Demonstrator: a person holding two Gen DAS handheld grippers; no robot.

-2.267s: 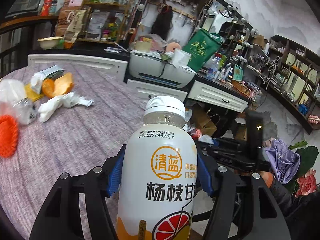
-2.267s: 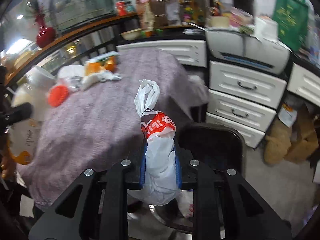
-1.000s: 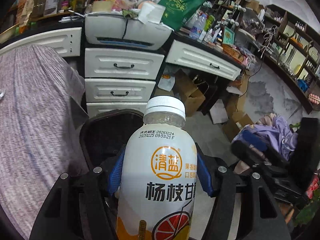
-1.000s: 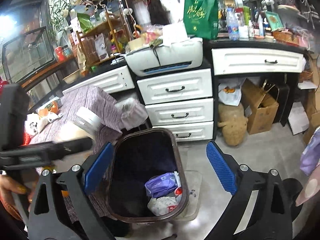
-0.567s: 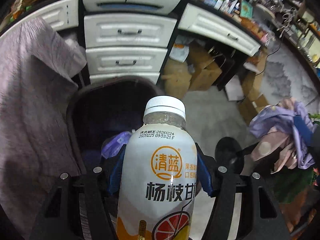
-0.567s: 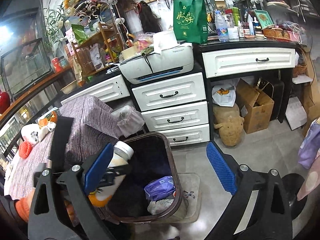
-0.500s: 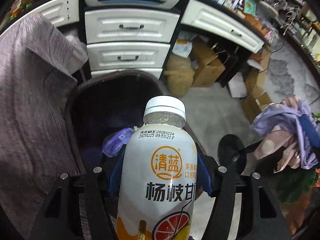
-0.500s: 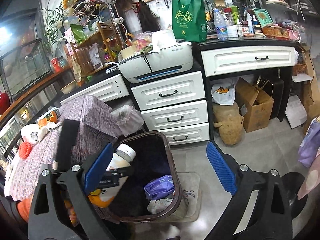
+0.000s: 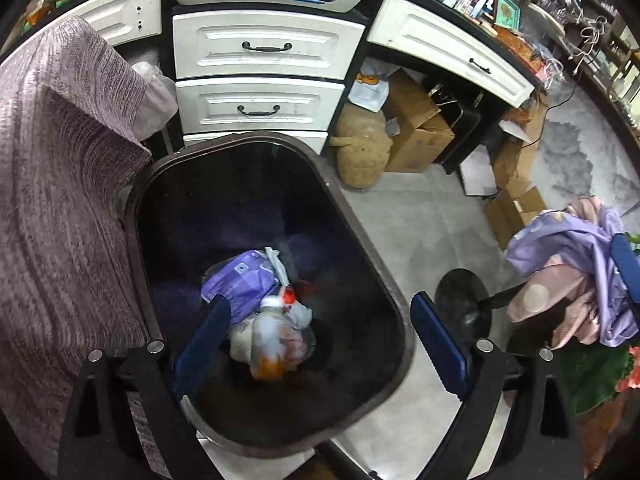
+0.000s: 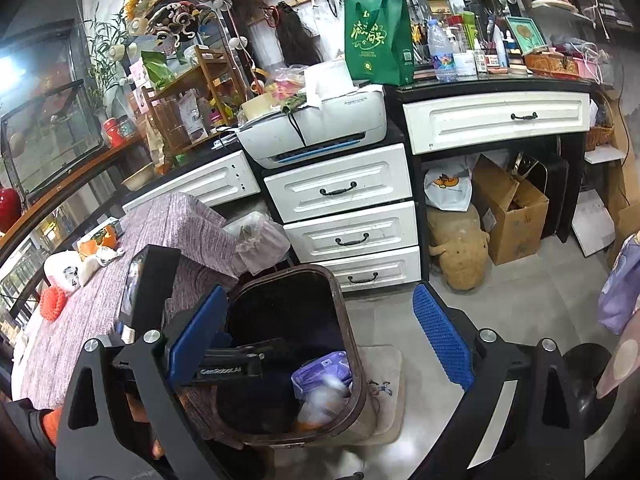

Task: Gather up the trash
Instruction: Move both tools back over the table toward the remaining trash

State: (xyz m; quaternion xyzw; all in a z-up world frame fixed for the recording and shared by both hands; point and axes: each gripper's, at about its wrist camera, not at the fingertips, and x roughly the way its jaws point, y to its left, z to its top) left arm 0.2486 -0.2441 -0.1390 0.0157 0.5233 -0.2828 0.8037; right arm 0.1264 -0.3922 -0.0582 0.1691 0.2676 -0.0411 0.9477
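Left wrist view: left tool (image 9: 318, 338) spread over trash bin (image 9: 394, 308), blurred bottle (image 9: 268, 340) inside (rim-hugging tablecloth (image 9: 60, 200) could snag on withdrawal).

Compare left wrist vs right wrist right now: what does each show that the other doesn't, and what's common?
Left wrist only: a top-down look into the dark brown plastic trash bin, with the blurred white drink bottle beside the purple plastic package; the open left hand-held gripper above it.

Right wrist only: the green tote bag, the orange netted ball on the purple tablecloth, and the open right hand-held gripper.

Both: the bin, the purple package, the white drawers and the white printer.
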